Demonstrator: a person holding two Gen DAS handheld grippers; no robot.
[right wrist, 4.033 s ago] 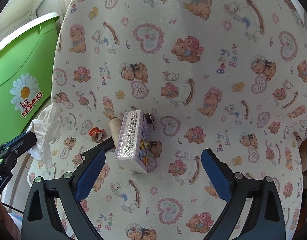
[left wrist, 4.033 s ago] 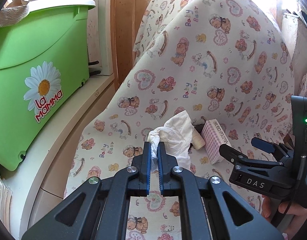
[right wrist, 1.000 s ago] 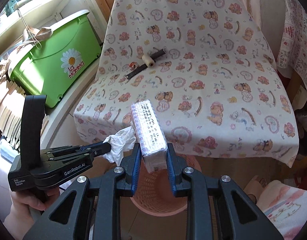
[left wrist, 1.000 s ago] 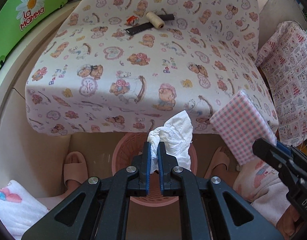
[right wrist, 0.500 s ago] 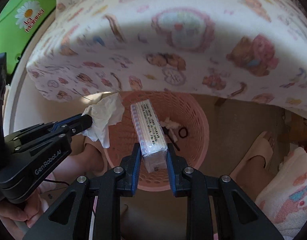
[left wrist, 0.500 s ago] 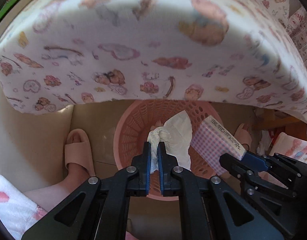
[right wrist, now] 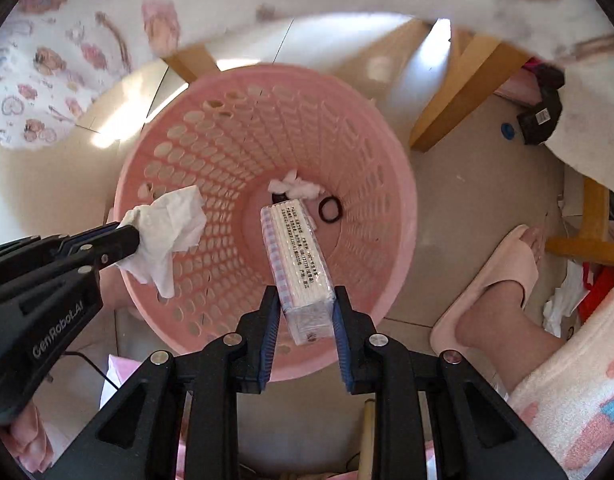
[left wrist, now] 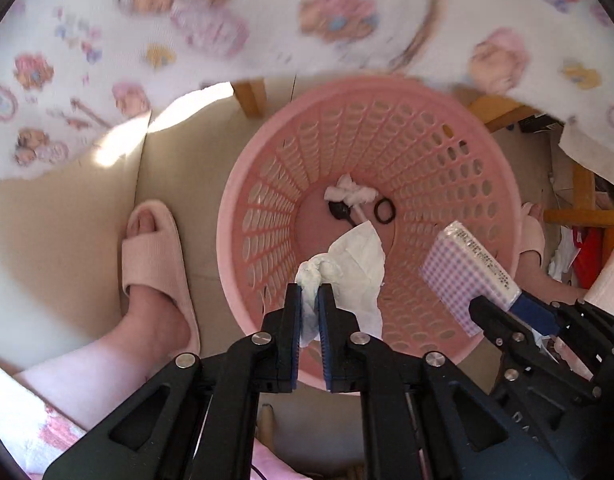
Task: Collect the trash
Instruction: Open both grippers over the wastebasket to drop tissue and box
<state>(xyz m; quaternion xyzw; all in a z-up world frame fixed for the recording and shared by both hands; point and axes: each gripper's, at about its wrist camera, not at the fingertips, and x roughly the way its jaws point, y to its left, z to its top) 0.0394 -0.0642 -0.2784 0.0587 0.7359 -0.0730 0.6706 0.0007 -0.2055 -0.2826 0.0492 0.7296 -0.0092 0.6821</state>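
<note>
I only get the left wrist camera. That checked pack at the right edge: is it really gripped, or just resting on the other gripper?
Observer: Gripped. The right wrist view shows the right gripper clamping the tissue pack by its near end, a pad on each side, above the pink basket.
Visitor: Does my white tissue hang over the basket too?
Observer: Yes. From that side, the crumpled tissue in the left gripper hangs just inside the basket's left rim.
Visitor: Anything on the floor that I miss?
Observer: A black box lies past a wooden leg, by the cloth's edge.
</note>
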